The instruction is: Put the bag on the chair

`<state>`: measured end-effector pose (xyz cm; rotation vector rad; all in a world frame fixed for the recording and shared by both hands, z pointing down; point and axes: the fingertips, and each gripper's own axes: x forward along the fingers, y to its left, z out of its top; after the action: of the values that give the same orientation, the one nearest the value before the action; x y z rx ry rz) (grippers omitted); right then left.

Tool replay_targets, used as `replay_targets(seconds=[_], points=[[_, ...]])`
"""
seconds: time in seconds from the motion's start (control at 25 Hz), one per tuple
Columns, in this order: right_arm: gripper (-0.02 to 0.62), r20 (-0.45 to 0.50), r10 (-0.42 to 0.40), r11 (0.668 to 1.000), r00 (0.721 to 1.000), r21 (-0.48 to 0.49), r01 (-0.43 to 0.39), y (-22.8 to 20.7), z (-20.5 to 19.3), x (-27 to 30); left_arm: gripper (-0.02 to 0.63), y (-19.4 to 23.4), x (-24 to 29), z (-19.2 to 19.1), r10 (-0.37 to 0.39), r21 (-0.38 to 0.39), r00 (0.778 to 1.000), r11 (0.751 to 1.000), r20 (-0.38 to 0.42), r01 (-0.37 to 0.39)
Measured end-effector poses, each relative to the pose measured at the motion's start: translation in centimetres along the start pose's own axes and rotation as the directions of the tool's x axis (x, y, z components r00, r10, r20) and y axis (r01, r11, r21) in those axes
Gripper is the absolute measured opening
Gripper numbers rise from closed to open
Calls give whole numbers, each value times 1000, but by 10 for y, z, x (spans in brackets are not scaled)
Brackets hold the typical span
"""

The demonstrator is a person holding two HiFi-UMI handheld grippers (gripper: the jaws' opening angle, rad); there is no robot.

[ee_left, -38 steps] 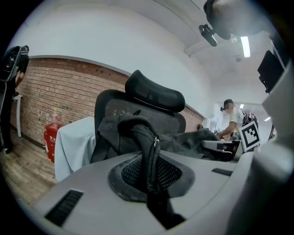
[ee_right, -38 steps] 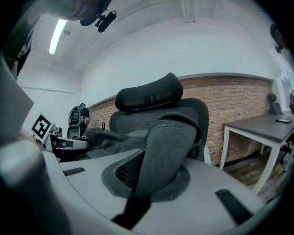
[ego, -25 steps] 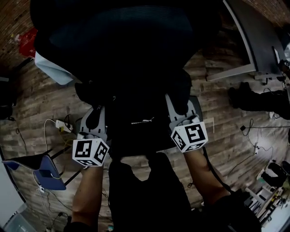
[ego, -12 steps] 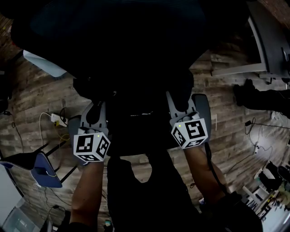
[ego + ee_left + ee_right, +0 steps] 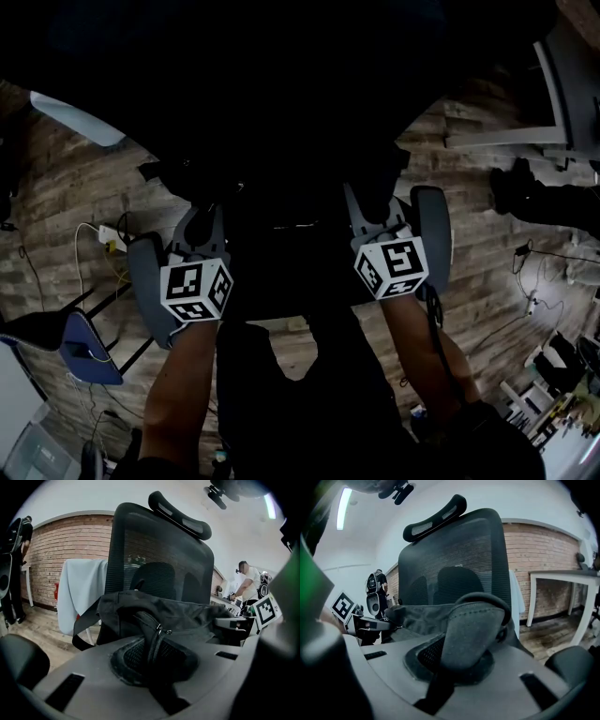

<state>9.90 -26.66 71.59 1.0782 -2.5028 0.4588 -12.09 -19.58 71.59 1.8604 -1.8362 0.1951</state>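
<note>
Crumpled black bag (image 5: 187,613) before black mesh-backed chair (image 5: 159,541).

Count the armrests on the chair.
2: the left armrest at the head view's left, the right armrest at its right. Both show only partly.

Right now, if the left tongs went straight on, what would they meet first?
The bag: the left tongs are shut on its strap, and its black body lies directly ahead. The chair back stands behind that; how far is unclear.
</note>
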Motion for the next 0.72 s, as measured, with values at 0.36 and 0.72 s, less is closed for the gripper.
replay_targets(seconds=[0.36,0.72], points=[[43,-70,-17,1000,997,14,18,0,-47,17,41,12,12,-45,33,11,996,999,-87,-32],[43,-81,-31,999,996,25,33,-11,-67,30,41,11,26,-61,33,56,995,998,-93,-28]])
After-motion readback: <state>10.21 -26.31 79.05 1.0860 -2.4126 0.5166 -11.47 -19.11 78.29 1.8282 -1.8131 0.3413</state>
